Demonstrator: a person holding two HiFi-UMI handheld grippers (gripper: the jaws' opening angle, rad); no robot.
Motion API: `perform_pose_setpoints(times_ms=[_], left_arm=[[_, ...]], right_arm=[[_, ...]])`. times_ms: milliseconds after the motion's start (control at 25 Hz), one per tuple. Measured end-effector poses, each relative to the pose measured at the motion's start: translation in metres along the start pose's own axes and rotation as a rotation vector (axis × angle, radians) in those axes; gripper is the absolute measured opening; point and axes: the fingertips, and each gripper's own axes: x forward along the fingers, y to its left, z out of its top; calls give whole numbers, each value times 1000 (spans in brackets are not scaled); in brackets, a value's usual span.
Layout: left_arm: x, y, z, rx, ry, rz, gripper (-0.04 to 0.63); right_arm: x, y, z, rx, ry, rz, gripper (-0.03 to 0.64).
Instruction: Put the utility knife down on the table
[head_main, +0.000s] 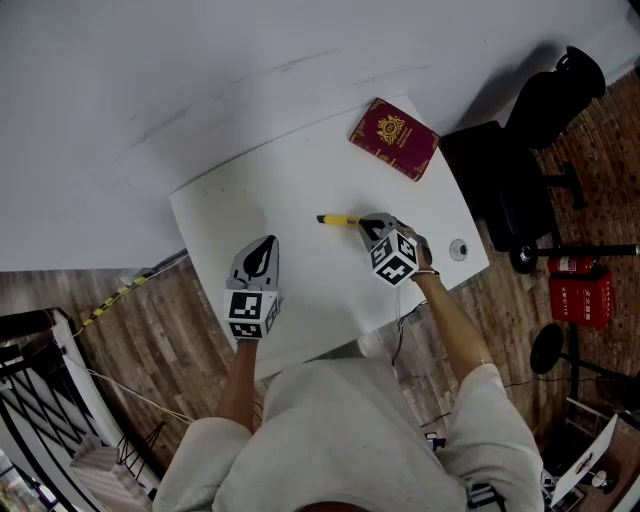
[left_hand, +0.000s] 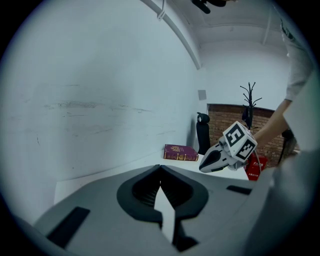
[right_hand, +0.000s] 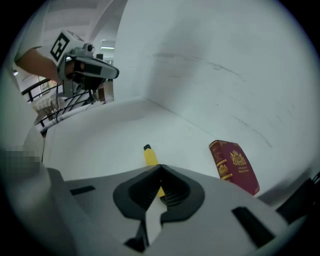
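Observation:
A yellow utility knife (head_main: 338, 219) with a black tip lies flat on the white table (head_main: 270, 190), near its middle. My right gripper (head_main: 370, 222) hovers just above the knife's near end, its jaws shut and empty. In the right gripper view the knife (right_hand: 150, 156) lies on the tabletop beyond and below the closed tips of the right gripper (right_hand: 160, 167). My left gripper (head_main: 265, 243) rests over the table's near left part, shut with nothing in it, well apart from the knife. The left gripper view shows that gripper's tips (left_hand: 161, 167) meeting.
A maroon book (head_main: 394, 138) lies at the table's far right corner. A small round object (head_main: 458, 249) sits by the right edge. A black chair (head_main: 530, 150) and a red fire extinguisher (head_main: 580, 297) stand on the floor to the right. A white wall runs behind the table.

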Motion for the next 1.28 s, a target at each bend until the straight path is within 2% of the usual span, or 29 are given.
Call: perform_pose_setpoints(times_ms=[440,800,960,1280], left_arm=[[-12,-4,8,13,-24,6,6],[-20,-5,24,29,-63,17,6],[-24,-4,31,32,-78,27,6],[-34,0,48,35,-119,53,6]], right_arm=[[-37,1,19,365,-211,-77,-2],[-79,-11,31,521,-367,-193,-2],[-100,-16,36,546,-423,-242,-3],[-142,-25,55,480,-492,-343,-3]])
